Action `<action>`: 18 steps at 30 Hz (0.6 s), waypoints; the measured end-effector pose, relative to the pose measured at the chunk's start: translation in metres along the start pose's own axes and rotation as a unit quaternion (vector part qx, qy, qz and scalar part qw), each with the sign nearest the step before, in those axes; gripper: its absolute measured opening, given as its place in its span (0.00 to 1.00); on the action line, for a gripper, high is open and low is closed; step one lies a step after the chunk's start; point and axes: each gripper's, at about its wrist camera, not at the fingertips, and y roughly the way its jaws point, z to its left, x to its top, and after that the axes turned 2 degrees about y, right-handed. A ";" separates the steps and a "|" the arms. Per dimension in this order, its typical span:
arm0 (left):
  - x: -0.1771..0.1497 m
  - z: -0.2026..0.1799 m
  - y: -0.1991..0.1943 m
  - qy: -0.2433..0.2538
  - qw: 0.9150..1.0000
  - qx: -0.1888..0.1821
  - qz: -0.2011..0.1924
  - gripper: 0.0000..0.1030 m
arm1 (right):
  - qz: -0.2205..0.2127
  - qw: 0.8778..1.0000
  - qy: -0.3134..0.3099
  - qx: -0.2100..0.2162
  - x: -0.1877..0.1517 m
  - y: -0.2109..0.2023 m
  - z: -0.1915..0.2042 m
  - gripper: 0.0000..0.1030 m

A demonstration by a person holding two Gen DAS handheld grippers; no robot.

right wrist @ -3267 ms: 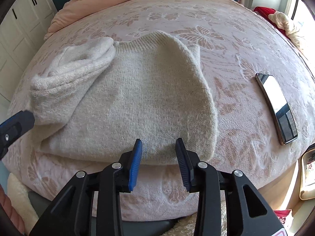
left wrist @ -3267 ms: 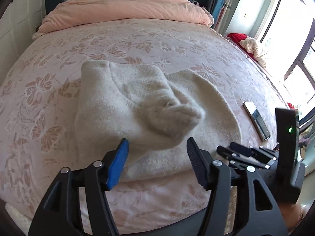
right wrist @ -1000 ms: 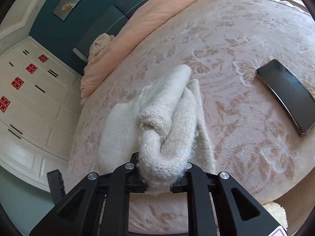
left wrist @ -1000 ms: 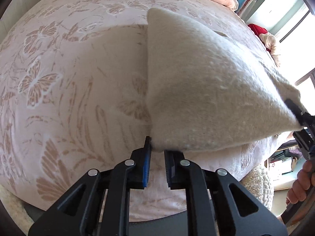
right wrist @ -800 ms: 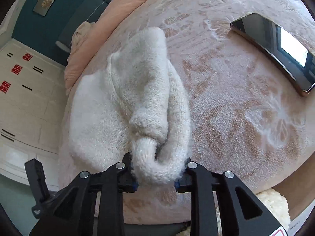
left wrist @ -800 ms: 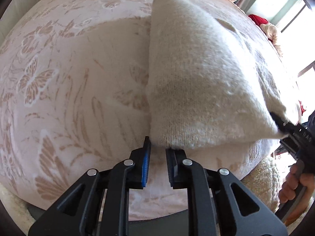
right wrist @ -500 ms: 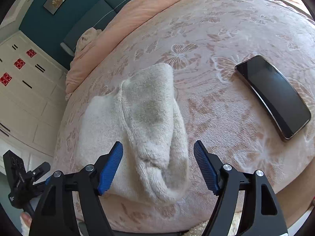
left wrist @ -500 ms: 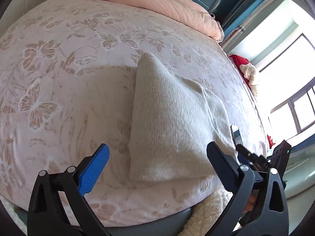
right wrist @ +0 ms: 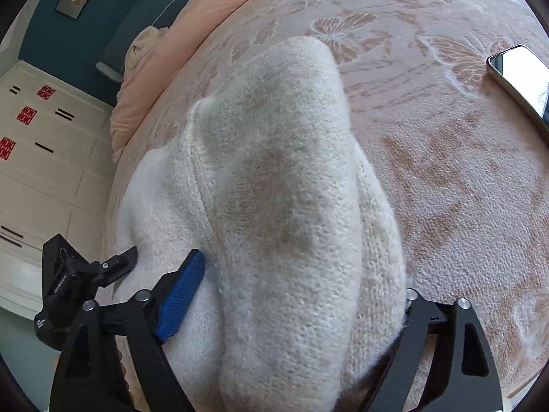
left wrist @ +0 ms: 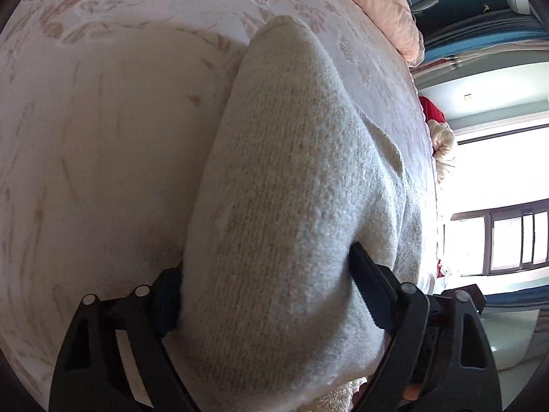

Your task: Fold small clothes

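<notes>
Left wrist view: the left gripper (left wrist: 264, 295) straddles the near end of a folded cream sweater (left wrist: 291, 189), jaws wide, not clamping. The sweater's long axis runs straight away across the bed (left wrist: 85, 137). The right gripper (right wrist: 298, 288) likewise spans its own end, wide apart. A phone (right wrist: 521, 75) lies farther right. No containers are visible.

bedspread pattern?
Pale pink bedspread with tan butterfly and leaf motifs; clearest in the right wrist view.
</notes>
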 end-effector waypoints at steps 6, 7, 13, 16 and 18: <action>-0.003 -0.047 -0.047 0.067 0.998 -0.002 -0.010 0.42 | -0.031 0.999 -0.016 0.020 -0.002 -0.045 0.036 0.31; -0.006 -0.057 -0.059 0.081 0.997 -0.001 -0.015 0.42 | -0.040 0.999 -0.030 0.020 -0.007 -0.058 0.046 0.30; -0.033 -0.115 -0.134 0.161 0.985 -0.027 -0.053 0.42 | -0.118 0.990 -0.053 0.048 -0.037 -0.150 0.082 0.30; -0.048 -0.147 -0.173 0.211 0.973 -0.034 -0.086 0.42 | -0.160 0.983 -0.067 0.069 -0.045 -0.197 0.095 0.30; -0.057 -0.163 -0.192 0.234 0.966 -0.032 -0.105 0.42 | -0.178 0.978 -0.080 0.071 -0.045 -0.213 0.109 0.30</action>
